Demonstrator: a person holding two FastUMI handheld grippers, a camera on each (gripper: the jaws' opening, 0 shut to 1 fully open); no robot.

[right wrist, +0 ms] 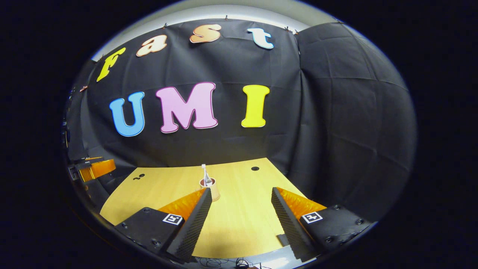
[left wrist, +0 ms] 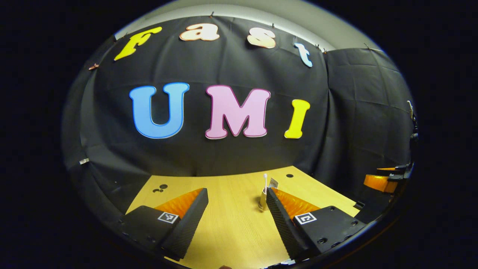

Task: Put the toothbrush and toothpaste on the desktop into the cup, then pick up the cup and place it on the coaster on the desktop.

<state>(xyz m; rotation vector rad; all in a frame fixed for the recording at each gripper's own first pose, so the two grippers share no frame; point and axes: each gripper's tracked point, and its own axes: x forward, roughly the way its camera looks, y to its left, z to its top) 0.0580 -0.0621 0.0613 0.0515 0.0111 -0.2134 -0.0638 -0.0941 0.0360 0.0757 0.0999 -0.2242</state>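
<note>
On the wooden worktop (right wrist: 239,224) stands the cup (right wrist: 213,190), upright, and I see it in the right gripper view at about 11 o'clock from my right gripper (right wrist: 242,194), just past the tip of its left-hand finger. Sticking up out of the cup's mouth is the toothbrush (right wrist: 204,172), pale and slender, head uppermost. I cannot tell from this view whether the toothpaste is beside it.

From the left gripper view I see the same cup (left wrist: 263,200) at about 1 o'clock from my left gripper (left wrist: 237,193), partly hidden behind the tip of the right-hand finger. The toothbrush (left wrist: 265,181) rises from it with its white head on top, and just to its right a pale flat end pokes up, which I take for the toothpaste (left wrist: 273,182). The cup looks small, light-coloured, with a reddish inside at the rim. I cannot make out a coaster under it.

Both pairs of fingers are spread wide apart with bare worktop between them, gripping nothing. My other gripper appears at the far edge of each view, at about 3 o'clock and 9 o'clock.
</note>
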